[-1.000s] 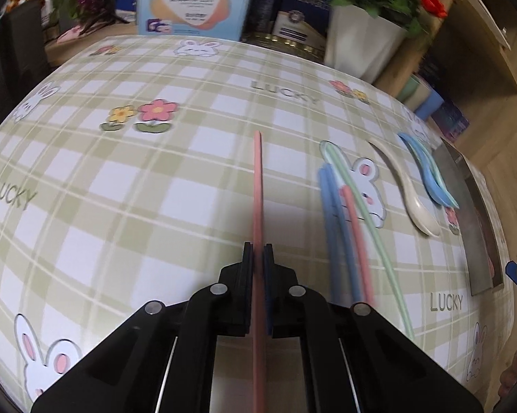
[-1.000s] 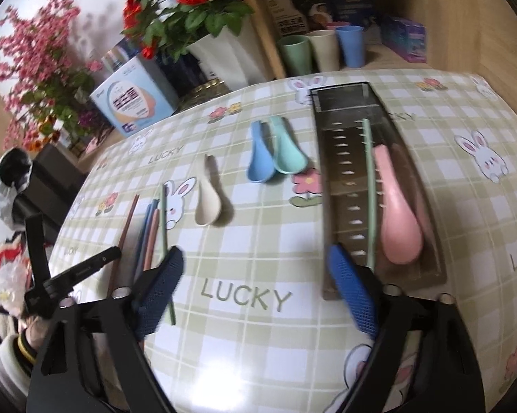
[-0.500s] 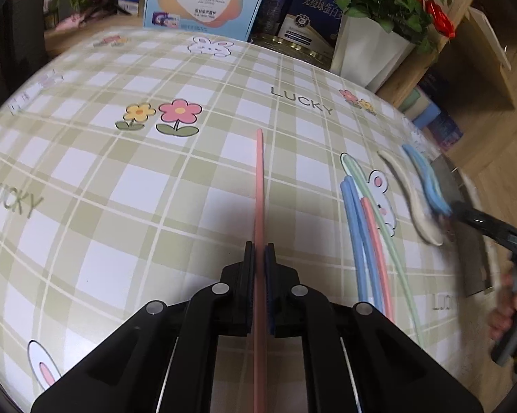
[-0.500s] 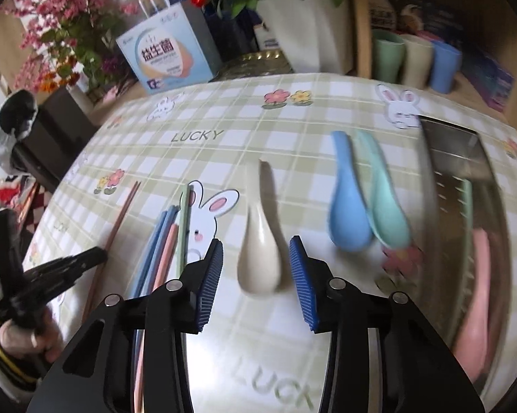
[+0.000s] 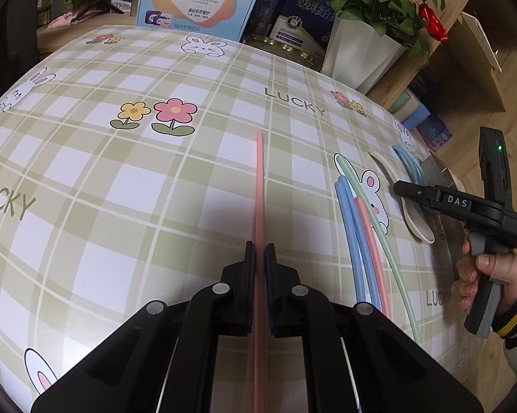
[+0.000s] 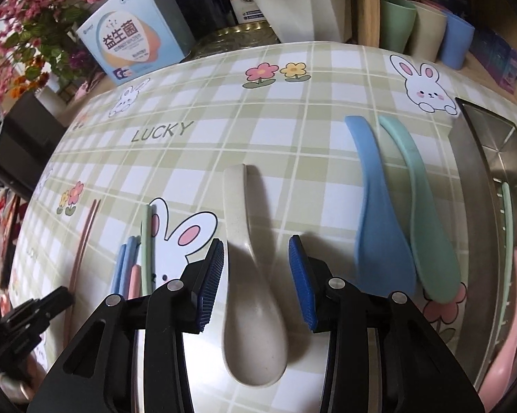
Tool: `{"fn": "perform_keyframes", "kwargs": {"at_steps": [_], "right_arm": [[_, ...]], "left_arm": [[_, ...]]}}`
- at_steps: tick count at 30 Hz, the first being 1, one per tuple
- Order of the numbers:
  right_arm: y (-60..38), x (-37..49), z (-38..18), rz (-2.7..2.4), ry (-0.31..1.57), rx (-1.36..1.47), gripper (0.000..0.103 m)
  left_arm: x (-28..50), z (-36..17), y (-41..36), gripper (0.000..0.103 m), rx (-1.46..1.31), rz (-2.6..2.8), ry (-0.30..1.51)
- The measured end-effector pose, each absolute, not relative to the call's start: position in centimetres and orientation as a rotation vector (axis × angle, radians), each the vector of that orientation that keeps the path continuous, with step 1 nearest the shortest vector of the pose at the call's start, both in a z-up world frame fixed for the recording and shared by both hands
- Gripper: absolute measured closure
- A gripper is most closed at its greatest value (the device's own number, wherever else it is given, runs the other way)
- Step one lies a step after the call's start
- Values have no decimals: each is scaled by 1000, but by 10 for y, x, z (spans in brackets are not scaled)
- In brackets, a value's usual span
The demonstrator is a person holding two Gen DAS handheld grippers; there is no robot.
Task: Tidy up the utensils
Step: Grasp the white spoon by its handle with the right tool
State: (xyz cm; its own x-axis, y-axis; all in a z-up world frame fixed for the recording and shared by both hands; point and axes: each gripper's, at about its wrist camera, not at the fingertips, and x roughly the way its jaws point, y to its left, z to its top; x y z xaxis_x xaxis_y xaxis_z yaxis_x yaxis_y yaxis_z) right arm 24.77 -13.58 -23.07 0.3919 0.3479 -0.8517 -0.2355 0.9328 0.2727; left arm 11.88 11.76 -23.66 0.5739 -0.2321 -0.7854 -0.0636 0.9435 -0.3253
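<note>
Tray point(image 6: 478, 158) holds only a pink spoon point(image 6: 509, 351) and one green stick; your left gripper point(image 5: 260, 268) pinches a pink chopstick point(image 5: 259, 189); right gripper point(image 6: 256, 278), spread, straddles the cream spoon point(image 6: 248, 275) on the worktop point(image 6: 189, 158); most utensils remain out.

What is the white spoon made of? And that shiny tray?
The white spoon looks like matte plastic or a wheat-straw mix: a dull surface with tiny specks. The tray looks like brushed stainless steel: grey, reflective walls.
</note>
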Motion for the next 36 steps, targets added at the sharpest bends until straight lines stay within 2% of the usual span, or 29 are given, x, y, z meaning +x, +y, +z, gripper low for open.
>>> {"fn": "perform_keyframes", "kwargs": {"at_steps": [3, 4, 13, 19, 23, 36], "right_arm": [[-133, 245, -231, 390, 1112, 106, 81], [-133, 244, -231, 396, 1113, 105, 82], [-124, 219, -228, 431, 1076, 19, 83], [-142, 195, -225, 422, 1028, 148, 83], [-151, 181, -227, 435, 1033, 256, 83], [-143, 175, -234, 431, 1095, 195, 81]], "left_arm": [[118, -237, 117, 95, -331, -96, 957], [118, -237, 117, 95, -331, -95, 956], [119, -235, 113, 95, -297, -80, 955], [119, -236, 112, 95, -290, -79, 952], [119, -236, 112, 95, -290, -77, 954], [119, -235, 111, 95, -275, -74, 956]]}}
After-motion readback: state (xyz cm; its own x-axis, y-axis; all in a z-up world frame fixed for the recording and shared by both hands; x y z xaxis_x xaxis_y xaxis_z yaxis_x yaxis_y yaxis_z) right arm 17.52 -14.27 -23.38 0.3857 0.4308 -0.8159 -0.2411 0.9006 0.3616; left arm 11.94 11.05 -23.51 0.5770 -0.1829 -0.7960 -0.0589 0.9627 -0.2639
